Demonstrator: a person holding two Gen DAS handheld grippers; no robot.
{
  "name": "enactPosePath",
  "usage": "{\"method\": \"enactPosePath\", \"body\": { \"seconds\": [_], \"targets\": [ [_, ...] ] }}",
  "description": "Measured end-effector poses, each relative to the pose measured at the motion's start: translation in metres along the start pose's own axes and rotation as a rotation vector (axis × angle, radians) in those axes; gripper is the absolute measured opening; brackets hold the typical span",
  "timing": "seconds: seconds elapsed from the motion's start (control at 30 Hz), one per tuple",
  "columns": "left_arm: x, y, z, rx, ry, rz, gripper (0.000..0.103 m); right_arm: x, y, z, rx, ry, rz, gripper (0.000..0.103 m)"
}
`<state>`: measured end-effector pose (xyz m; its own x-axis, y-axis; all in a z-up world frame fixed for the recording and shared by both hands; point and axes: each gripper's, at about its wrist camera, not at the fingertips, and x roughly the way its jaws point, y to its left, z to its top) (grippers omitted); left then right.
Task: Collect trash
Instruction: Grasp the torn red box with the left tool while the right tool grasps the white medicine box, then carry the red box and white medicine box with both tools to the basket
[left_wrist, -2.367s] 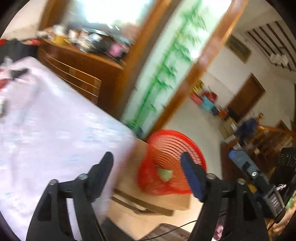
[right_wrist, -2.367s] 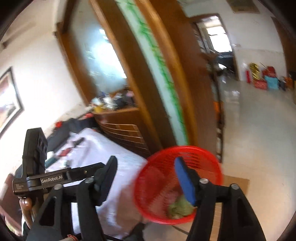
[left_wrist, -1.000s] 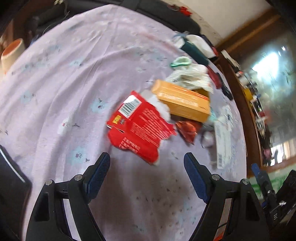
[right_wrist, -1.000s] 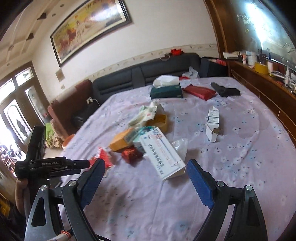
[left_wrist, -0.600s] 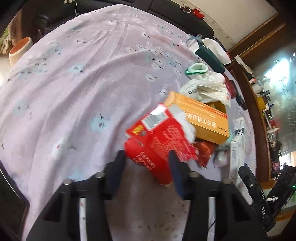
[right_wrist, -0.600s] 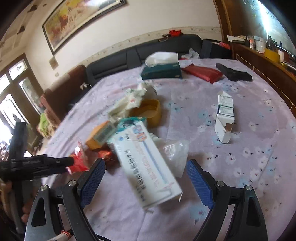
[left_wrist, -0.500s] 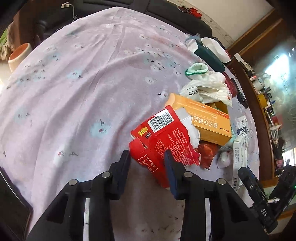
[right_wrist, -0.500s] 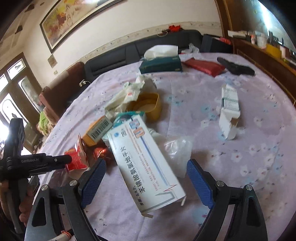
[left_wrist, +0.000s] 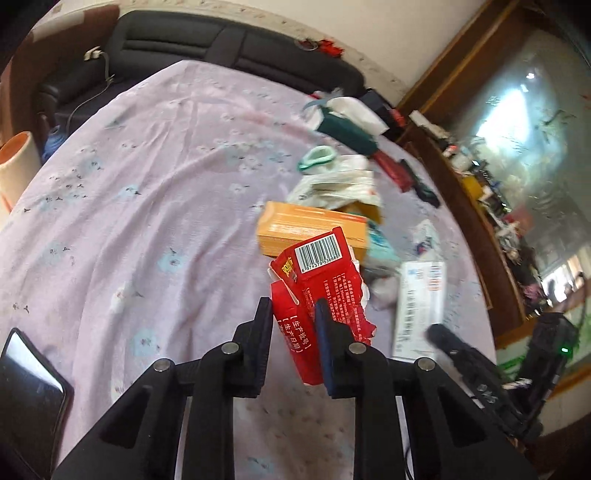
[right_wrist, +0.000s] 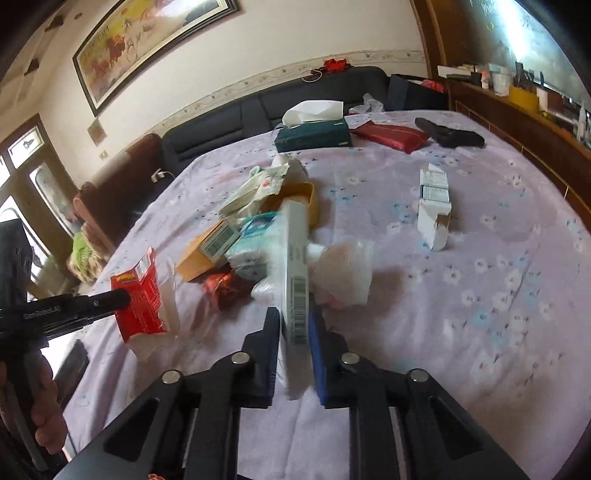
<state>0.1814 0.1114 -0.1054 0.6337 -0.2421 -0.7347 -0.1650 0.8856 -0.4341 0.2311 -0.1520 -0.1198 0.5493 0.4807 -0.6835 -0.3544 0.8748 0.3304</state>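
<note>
Torn red carton (left_wrist: 325, 284), glossy printed card, ragged white paper edge showing. White box (right_wrist: 295, 273), smooth matt cardboard. At twelve o'clock from it, an orange box (left_wrist: 310, 229), satin card. The worktop (left_wrist: 147, 221) wears soft lilac cloth, slightly creased. Left hand-held gripper (left_wrist: 291, 332): matt black plastic, shiny metal rivets. Crinkled clear plastic wrap (right_wrist: 347, 273) gleams.

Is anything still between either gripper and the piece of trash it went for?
No. The left gripper has just closed on the torn red packet, and the right gripper on the edge of the white box. No bin is in view.
</note>
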Motion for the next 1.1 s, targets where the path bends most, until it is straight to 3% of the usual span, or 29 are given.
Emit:
{"method": "enactPosePath", "body": {
  "seconds": [0.17, 0.33, 0.6, 0.9, 1.1],
  "targets": [
    [-0.023, -0.020, -0.014, 0.055, -0.014, -0.061, 0.021, -0.022, 0.009, -0.017, 0.024, -0.026, 0.028, 0.014],
    [-0.040, -0.051, -0.029, 0.130, -0.018, -0.141, 0.022, -0.082, 0.015, -0.035, 0.094, -0.144, 0.031, 0.014],
    [-0.072, -0.112, -0.056, 0.267, -0.018, -0.281, 0.022, -0.204, 0.017, -0.075, 0.147, -0.377, -0.057, 0.014],
    [-0.100, -0.179, -0.088, 0.406, 0.020, -0.464, 0.022, -0.305, 0.005, -0.122, 0.227, -0.557, -0.151, 0.014],
    [-0.111, -0.221, -0.111, 0.496, 0.045, -0.555, 0.022, -0.369, 0.003, -0.157, 0.276, -0.659, -0.263, 0.014]
  ]
}}
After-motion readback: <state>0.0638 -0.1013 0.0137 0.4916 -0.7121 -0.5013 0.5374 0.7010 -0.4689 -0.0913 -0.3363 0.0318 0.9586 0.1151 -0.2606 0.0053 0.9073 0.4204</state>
